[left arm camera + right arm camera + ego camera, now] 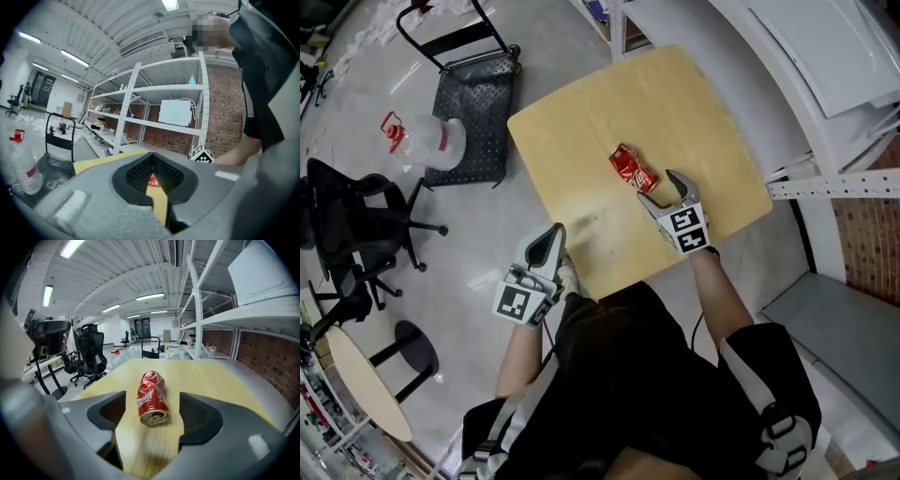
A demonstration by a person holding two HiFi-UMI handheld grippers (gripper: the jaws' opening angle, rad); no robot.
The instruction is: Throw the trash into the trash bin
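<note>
we had right gripper point(660, 187) spread wide, aimed along crushed can point(634, 169) lying on surface point(581, 122) so jaws could straddle it; no contact. left gripper point(554, 236) pressed together, idle off surface edge.

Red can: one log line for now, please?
red can: lying crushed on table | right hand-held gripper: open, can untouched | left hand-held gripper: shut
</note>
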